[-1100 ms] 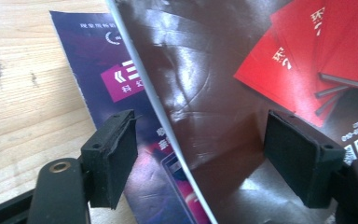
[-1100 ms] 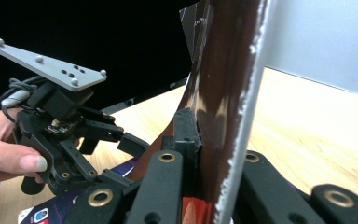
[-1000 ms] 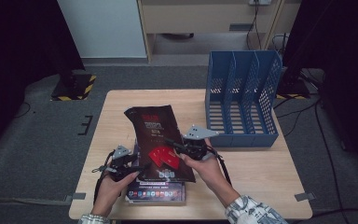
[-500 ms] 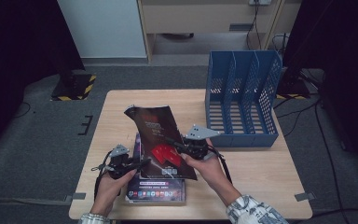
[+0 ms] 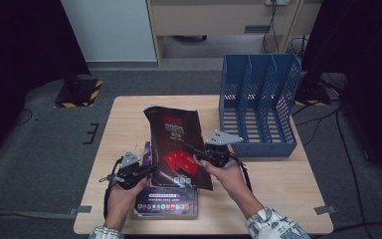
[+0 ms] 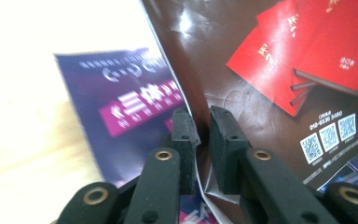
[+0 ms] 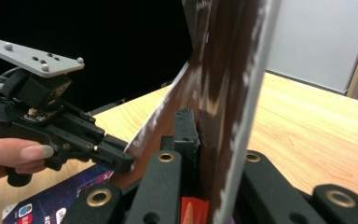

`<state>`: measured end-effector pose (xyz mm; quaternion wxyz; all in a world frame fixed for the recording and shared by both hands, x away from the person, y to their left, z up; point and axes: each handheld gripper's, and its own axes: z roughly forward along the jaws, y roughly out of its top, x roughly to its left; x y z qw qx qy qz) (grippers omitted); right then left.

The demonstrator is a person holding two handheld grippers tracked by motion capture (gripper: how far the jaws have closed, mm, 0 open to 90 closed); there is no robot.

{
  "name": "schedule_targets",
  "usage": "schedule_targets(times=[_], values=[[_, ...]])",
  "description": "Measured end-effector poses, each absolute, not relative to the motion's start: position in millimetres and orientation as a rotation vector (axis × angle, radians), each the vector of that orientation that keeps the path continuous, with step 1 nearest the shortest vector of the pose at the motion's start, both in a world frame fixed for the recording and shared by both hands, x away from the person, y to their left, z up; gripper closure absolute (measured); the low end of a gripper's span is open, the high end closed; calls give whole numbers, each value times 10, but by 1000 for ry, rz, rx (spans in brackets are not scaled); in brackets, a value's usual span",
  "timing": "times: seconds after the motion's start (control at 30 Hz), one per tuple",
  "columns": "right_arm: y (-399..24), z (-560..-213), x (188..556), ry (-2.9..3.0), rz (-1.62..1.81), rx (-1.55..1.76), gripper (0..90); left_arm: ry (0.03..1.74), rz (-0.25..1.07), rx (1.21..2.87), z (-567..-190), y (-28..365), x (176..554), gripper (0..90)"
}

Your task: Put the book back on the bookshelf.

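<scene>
Left claw (image 5: 151, 168): closing, as of this last moment, on the near left edge of the dark brochure (image 5: 176, 144); in the left gripper view a thin slit is showing between the pads (image 6: 186, 135), with the sheet's edge running through it.
Right claw (image 5: 191, 149): pinching the brochure's right edge, jaws narrow, the cover passing between them in the right gripper view.
Brochure: being held tilted above the worktop (image 5: 129, 119), its near end over a purple booklet (image 5: 166, 204) lying flat.
File rack (image 5: 258, 109): standing to the right, compartments open at the top.
Handling, judged: light, thin, glossy, so likely slippery and floppy; bowing between grips; taking hold at two opposite edges is keeping it flat.
Hard to make out: printed text is blurring; the purple booklet is partly covered; whether the left pads are pressing fully is unclear.
</scene>
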<state>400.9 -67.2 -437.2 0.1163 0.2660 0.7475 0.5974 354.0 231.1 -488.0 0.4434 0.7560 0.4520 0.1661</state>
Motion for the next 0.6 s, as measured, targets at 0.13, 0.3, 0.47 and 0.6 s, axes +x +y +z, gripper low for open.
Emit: schedule_targets(times=[0.13, 0.3, 0.47, 0.6], values=[[-662, -4333, 4012, 2182, 1763, 780, 847, 1117, 461, 1830, -4813, 2392, 3470, 829], [-595, -4322, 4018, 2182, 1775, 773, 846, 1131, 516, 1824, -4766, 2435, 3399, 833], [-604, -4315, 4022, 2180, 1780, 765, 844, 1120, 558, 1818, -4735, 2429, 3381, 842], [-633, -4310, 4017, 2173, 1776, 771, 832, 1097, 550, 1818, -4709, 2435, 3380, 851]])
